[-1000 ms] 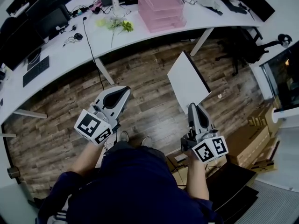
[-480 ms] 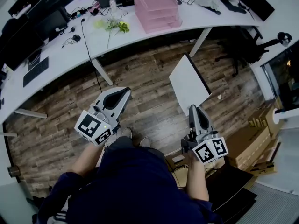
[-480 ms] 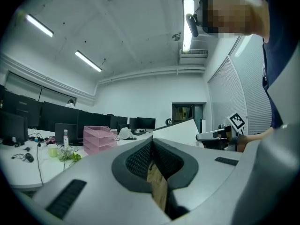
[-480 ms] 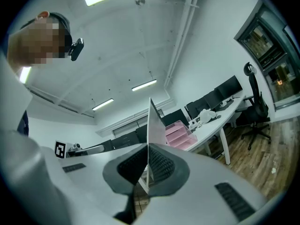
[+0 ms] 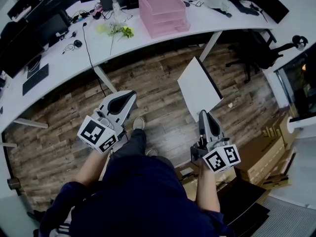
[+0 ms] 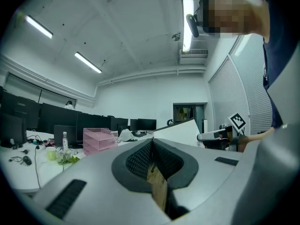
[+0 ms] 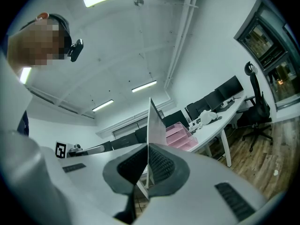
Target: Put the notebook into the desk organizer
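You hold two grippers. Your right gripper (image 5: 204, 113) is clamped on the edge of the one white notebook (image 5: 197, 87), which is held out over the wooden floor (image 5: 153, 83). Your left gripper (image 5: 131, 95) has its jaws together, with nothing between them. The single pink desk organizer (image 5: 163, 9) sits on the white desk (image 5: 64, 58), well apart from the notebook.

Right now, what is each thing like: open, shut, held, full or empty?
Right hand-held gripper: shut on the notebook.
Left hand-held gripper: shut, empty.
Notebook: closed, held up in the air.
Organizer: on the desk, trays look empty.
Bottle: upright on the desk.
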`<state>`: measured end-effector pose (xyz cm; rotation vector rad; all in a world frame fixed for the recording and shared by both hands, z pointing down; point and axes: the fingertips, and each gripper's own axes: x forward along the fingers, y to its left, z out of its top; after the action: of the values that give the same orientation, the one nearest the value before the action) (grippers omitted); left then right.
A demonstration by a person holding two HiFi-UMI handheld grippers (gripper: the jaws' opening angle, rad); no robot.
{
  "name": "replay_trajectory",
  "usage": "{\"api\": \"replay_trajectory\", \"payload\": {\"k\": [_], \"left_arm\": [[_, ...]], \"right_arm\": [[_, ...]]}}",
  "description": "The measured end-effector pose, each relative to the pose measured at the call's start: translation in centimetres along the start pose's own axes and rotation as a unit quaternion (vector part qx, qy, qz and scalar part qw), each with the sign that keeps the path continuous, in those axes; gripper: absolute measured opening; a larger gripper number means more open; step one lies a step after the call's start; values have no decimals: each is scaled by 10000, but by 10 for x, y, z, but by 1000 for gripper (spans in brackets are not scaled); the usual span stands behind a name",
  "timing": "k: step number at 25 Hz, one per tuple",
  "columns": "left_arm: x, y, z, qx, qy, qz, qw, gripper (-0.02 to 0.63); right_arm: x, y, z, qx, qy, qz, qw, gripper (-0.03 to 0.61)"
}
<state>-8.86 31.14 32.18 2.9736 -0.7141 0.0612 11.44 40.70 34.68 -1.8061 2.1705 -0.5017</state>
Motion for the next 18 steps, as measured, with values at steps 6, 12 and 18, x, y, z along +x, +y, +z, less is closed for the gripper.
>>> {"api": "replay_trajectory", "payload": {"k": [6,12,18], "left_arm": [[21,28,-2,-59,-13,-47,10000,28],[48,69,-13,-179,58,-67,9998,28],[70,124,-20,-302,121,-18,9995,28]], "right_arm": [[27,-11,2,-20,19,-81,10000,9],[71,-28,-5,32,142,-206,9997,9],[134,-34,-7,50,251,-148,9996,9]]}}
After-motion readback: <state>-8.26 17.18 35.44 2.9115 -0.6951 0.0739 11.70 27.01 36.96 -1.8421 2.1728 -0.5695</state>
